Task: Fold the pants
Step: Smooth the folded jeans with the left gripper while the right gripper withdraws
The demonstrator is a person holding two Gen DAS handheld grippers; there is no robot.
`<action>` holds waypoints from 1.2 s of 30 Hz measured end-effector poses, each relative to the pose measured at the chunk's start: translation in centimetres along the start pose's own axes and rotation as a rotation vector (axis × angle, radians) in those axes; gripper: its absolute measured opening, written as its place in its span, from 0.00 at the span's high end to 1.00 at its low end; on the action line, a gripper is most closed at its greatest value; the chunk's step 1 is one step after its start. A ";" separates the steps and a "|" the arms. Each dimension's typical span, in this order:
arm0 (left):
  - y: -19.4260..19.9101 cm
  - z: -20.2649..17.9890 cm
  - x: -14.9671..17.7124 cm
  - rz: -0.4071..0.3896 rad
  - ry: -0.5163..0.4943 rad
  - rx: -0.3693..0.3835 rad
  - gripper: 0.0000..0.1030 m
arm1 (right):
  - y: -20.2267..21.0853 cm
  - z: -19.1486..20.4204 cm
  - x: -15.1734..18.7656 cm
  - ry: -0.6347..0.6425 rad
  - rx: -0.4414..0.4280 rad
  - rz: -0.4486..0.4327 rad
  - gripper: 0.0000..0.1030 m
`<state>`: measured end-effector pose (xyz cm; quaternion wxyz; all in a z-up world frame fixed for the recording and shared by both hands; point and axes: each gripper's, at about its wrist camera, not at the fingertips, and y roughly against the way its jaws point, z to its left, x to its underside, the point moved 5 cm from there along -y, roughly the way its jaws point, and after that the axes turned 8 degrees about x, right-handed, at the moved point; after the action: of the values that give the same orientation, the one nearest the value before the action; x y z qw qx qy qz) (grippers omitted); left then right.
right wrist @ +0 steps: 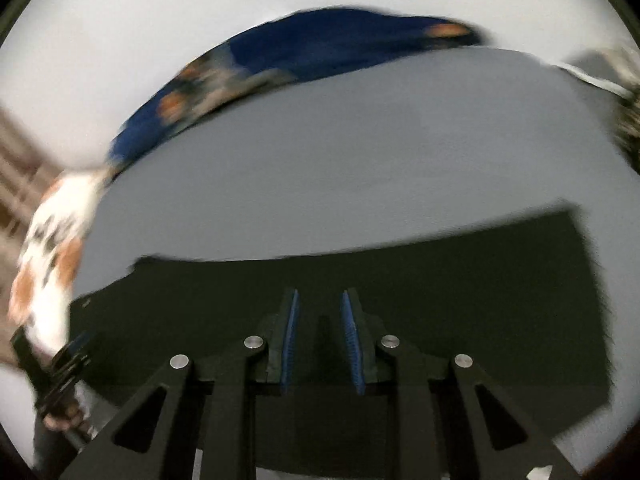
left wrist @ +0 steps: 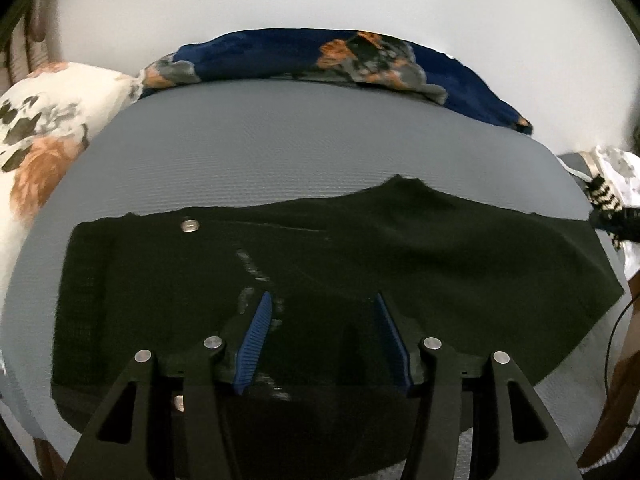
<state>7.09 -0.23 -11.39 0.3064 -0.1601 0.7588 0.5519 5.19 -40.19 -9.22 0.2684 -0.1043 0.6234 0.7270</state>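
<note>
1. Pants (left wrist: pixel 320 272): dark, lying flat on the grey bed sheet (left wrist: pixel 280 140), spread across the lower half of the left wrist view. Metal button (left wrist: pixel 189 225) at approx 10 o'clock from my left gripper tips, so waistband end sits left. Far edge has a small hump at approx 1 o'clock; right end tapers to a corner at 3 o'clock.
2. Progress, my judgement: looks like one fold is in already, legs laid together into a single wide panel. Crosswise folds not yet done. Can't confirm layer count; fabric too dark.
3. Left gripper (left wrist: pixel 323 298): over the pants, angled down, jaws about half apart, nothing btwn the blue pads; no cloth pinched.
4. Right gripper (right wrist: pixel 319 295): also over the pants, pitched down, jaws narrow but with a clear gap, nothing held. View blurred, so fine contact w/ fabric I cannot tell.
5. Left hand (right wrist: pixel 60 422) visible at 8 o'clock in the right wrist view, gripping its handle.
6. Surrounds: navy floral pillow (left wrist: pixel 320 56) at 12 o'clock, white floral pillow (left wrist: pixel 44 132) at 9–10 o'clock, striped item (left wrist: pixel 606 194) at 3 o'clock, off the pants.
</note>
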 end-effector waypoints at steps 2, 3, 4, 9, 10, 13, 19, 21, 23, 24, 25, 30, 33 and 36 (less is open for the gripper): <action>-0.4 1.1 0.4 0.012 0.013 -0.018 0.46 | -1.1 3.9 -0.9 0.082 -0.044 0.021 0.77; -0.7 1.6 0.6 0.029 0.020 -0.021 0.44 | -1.8 5.8 -1.3 0.124 -0.067 0.035 0.77; -1.1 2.2 0.8 0.045 0.024 -0.020 0.44 | -2.4 7.4 -1.7 0.160 -0.083 0.047 0.77; -1.0 2.3 1.9 0.041 -0.033 0.001 0.44 | -6.2 15.3 -3.4 0.321 -0.192 0.128 0.68; -1.0 2.3 2.0 0.044 -0.036 0.002 0.44 | -6.9 16.2 -3.5 0.346 -0.204 0.141 0.68; -0.9 2.5 2.1 0.045 -0.012 0.019 0.44 | -9.4 19.8 -3.6 0.430 -0.236 0.199 0.68; -0.7 2.7 2.3 0.044 0.015 0.050 0.44 | -13.2 25.1 -3.0 0.563 -0.280 0.290 0.65; -0.7 2.8 2.3 0.045 0.023 0.055 0.44 | -14.2 26.2 -2.5 0.616 -0.287 0.318 0.63; -0.7 2.8 2.2 0.047 0.026 0.058 0.44 | -15.0 26.7 -2.1 0.650 -0.278 0.336 0.63; -0.7 2.9 2.2 0.047 0.027 0.060 0.44 | -15.2 26.8 -1.9 0.657 -0.287 0.347 0.66; -0.7 2.9 2.2 0.046 0.028 0.061 0.44 | -15.1 26.9 -1.7 0.662 -0.298 0.351 0.72; -0.7 3.0 2.4 0.042 0.031 0.065 0.44 | -13.3 27.3 -2.7 0.661 -0.305 0.229 0.92; -0.8 2.9 2.5 0.037 0.027 0.060 0.44 | -14.5 26.8 -2.5 0.654 -0.250 0.194 0.93; -1.0 2.9 2.5 0.038 0.026 0.062 0.44 | -15.6 26.3 -2.8 0.593 -0.244 0.180 0.92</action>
<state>6.59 2.44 -14.31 0.2905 -0.1432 0.7825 0.5317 20.49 -14.36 -15.84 -0.0046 -0.2871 0.5895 0.7550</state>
